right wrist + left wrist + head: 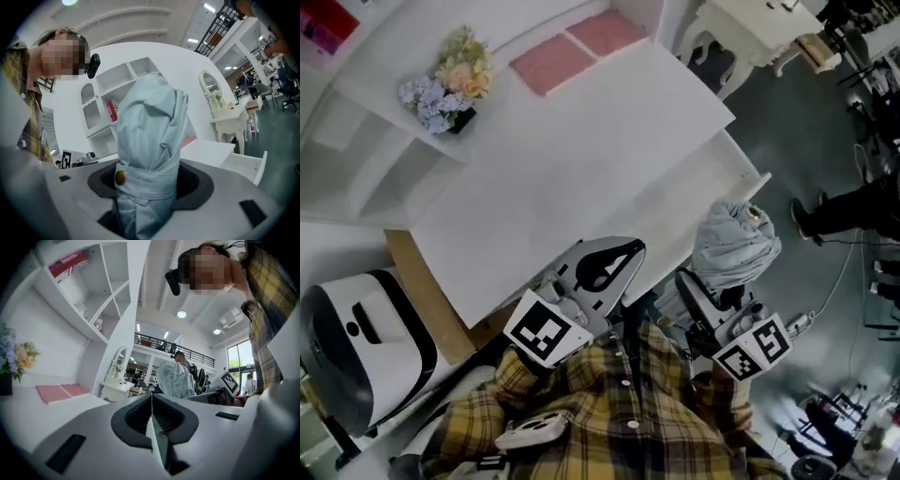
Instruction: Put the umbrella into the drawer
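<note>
No words or numbers can be read; the red box point(68, 264) on the white shelf point(70, 305) bears print too blurred to make out.

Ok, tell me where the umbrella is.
The folded pale-blue fabric umbrella stands clamped in the right gripper, at the head view's right, just off the front of the open white drawer.

Umbrella point(736, 246) just right of drawer point(712, 192)
</note>
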Demonstrator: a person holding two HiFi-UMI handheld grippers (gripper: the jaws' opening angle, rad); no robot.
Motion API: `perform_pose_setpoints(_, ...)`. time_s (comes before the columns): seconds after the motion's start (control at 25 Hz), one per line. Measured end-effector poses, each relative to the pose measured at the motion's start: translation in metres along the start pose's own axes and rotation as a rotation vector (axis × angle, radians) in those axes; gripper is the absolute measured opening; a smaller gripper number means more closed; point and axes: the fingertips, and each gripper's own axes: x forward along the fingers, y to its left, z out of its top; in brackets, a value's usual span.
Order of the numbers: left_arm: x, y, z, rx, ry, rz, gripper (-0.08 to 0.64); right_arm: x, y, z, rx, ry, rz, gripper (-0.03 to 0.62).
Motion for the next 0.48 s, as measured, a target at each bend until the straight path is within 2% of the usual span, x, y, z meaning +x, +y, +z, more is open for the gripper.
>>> perform_pose_setpoints(0.24,0.042,0.023,0.014,0.004,-0.029,0.108,0.026,0.027,-0.042,0.018,-0.017,0.09,0.103,0.293)
perform_pose_setpoints(0.48,0.065,0.054,0.025,-0.001,-0.032,0.252,0.026,0.062,-0.075,0.037,-0.02,0.168,0.218,0.293)
